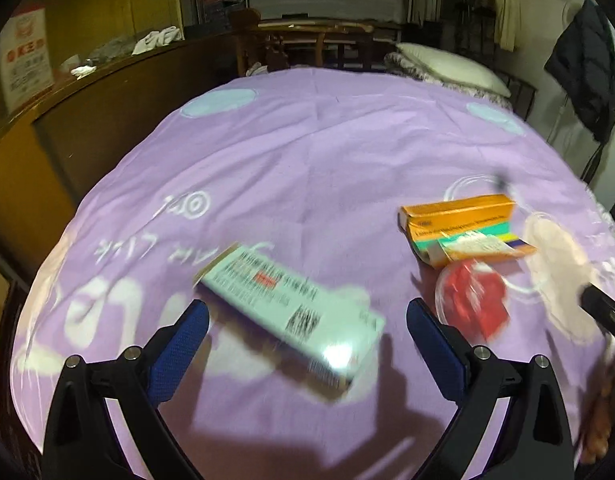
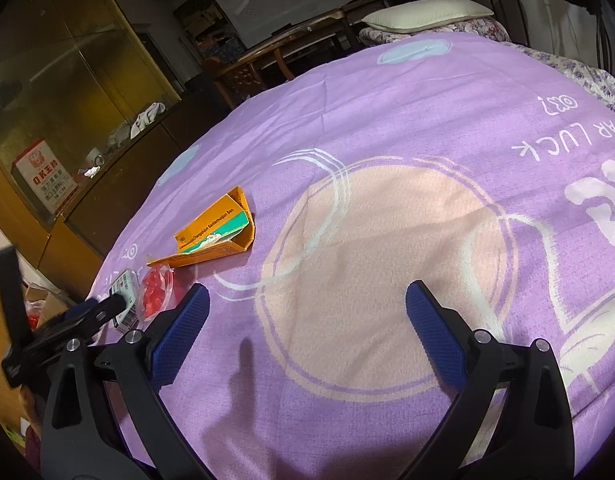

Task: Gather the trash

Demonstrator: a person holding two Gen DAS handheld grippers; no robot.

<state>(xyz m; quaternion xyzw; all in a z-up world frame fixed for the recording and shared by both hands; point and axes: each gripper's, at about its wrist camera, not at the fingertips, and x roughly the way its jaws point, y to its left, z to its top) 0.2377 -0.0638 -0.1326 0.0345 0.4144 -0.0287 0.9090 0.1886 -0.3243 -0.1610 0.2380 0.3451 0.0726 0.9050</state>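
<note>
The pale green carton (image 1: 291, 312) lies flat on the purple bedspread (image 1: 307, 152), slantwise, right in front of my left gripper (image 1: 307, 324), whose jaws are spread wide with the carton between and just beyond the tips; nothing is pinched yet. To its right, a little farther, sit the red packet in clear wrap (image 1: 473, 300) and, touching it on the far side, the torn orange box (image 1: 463, 232).

My right gripper (image 2: 307, 316) is also spread and holds nothing; it hangs over the peach circle printed on the cloth, well apart from the trash, which lies off to its left.

As I judge it, the risk is the carton's angle: it lies diagonal to my left jaws, so closing now could catch only a corner and spin it away, or pinch up a fold of the soft spread. The left view is blurred, so I cannot tell how near the cloth my tips are. The slick wrap on the packet may also slip.
</note>
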